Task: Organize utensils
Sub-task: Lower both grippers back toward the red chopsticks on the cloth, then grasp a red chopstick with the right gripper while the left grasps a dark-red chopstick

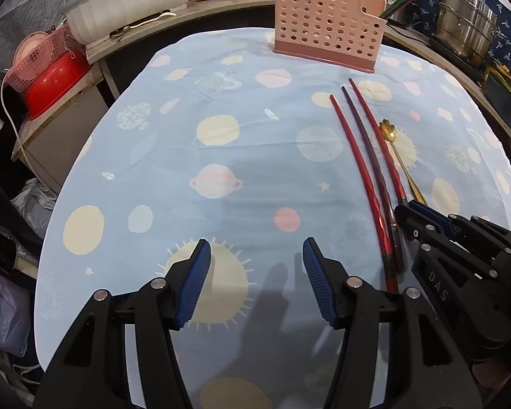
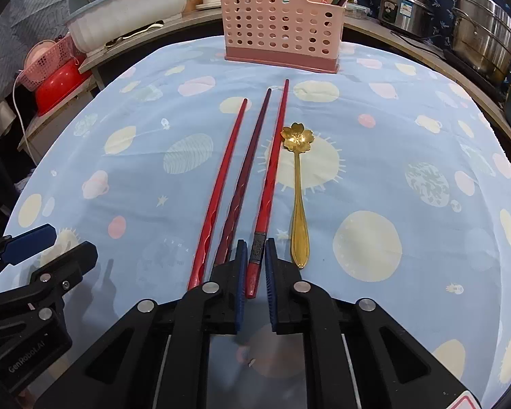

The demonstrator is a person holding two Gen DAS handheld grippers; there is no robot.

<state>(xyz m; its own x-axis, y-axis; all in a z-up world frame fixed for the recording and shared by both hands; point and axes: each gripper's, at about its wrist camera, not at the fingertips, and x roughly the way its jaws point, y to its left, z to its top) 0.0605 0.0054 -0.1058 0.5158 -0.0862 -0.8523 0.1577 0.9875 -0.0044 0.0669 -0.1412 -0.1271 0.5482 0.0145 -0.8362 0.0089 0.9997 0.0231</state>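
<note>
Right wrist view: right gripper (image 2: 255, 266), blue ribbed pads narrowed around the butt end of the rightmost bright red chopstick (image 2: 272, 170), a little gap showing on each side; whether it grips yet cannot be told. Just left of it lie a dark maroon chopstick (image 2: 247, 170) and a second bright red chopstick (image 2: 221, 184); just right, a gold spoon with a flower-shaped bowl (image 2: 298, 184). All four lie on the pale blue planet-print tablecloth (image 2: 408, 119). Beyond, at the far edge, stands a pink perforated plastic utensil holder (image 2: 279, 27), some dark sticks already showing in its right compartment. Left gripper (image 1: 255, 269): fingers wide apart, empty, hovering over bare cloth. Progress, judged: early; four utensils remain to be stowed.
</note>
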